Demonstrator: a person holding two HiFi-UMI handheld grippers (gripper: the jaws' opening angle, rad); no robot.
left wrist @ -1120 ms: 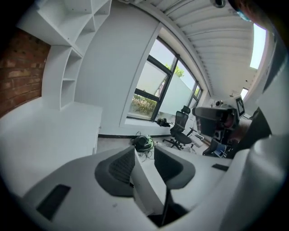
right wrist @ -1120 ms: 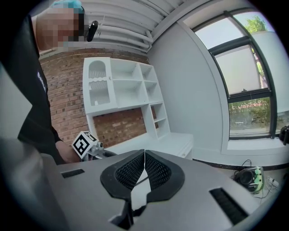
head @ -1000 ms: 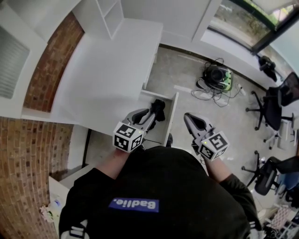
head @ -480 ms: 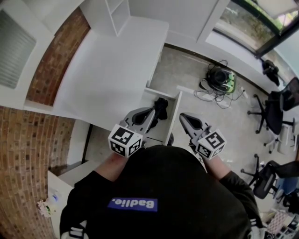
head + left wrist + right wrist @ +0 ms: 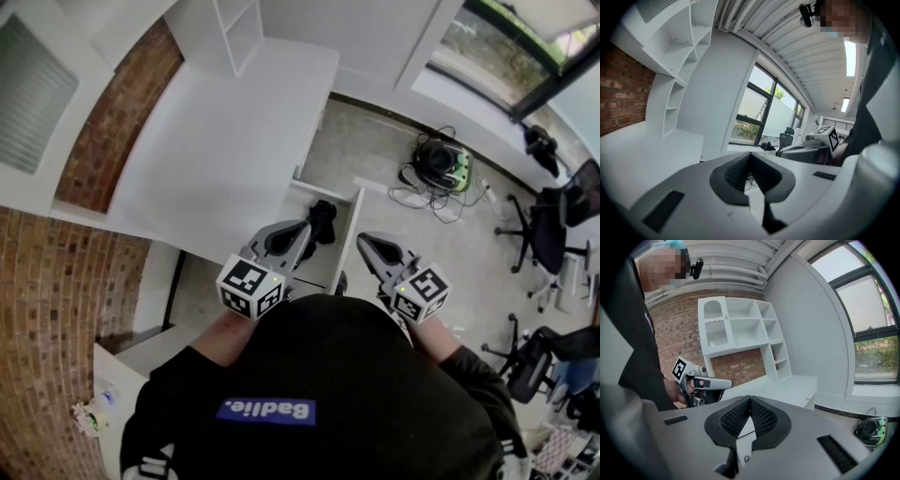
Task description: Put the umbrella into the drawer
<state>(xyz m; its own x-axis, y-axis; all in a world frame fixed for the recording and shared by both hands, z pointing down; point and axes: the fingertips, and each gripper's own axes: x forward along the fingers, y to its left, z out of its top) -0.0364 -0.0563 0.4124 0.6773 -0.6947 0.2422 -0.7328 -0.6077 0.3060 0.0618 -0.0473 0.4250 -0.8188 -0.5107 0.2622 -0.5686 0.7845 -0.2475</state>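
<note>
Brick wall (image 5: pixel 56 309) bounds the left, with the white worktop (image 5: pixel 216 141) beside it. Left claw (image 5: pixel 302 234) is clenched and empty above the open drawer (image 5: pixel 349 234). The black umbrella (image 5: pixel 322 220) lies inside, towards the far end. Right claw (image 5: pixel 364 242) is clenched and empty, just outside the drawer's right wall. Open floor to the right carries a cable tangle (image 5: pixel 436 159) and office chairs (image 5: pixel 544 234), well apart.

The umbrella (image 5: pixel 322 221) in the drawer (image 5: pixel 349 236) is partly covered by the left claw (image 5: pixel 306 231), and its shape cannot be made out. The drawer's near end is hidden by the torso (image 5: pixel 319 394). A chair (image 5: pixel 583 190) is cut off at the right edge.
</note>
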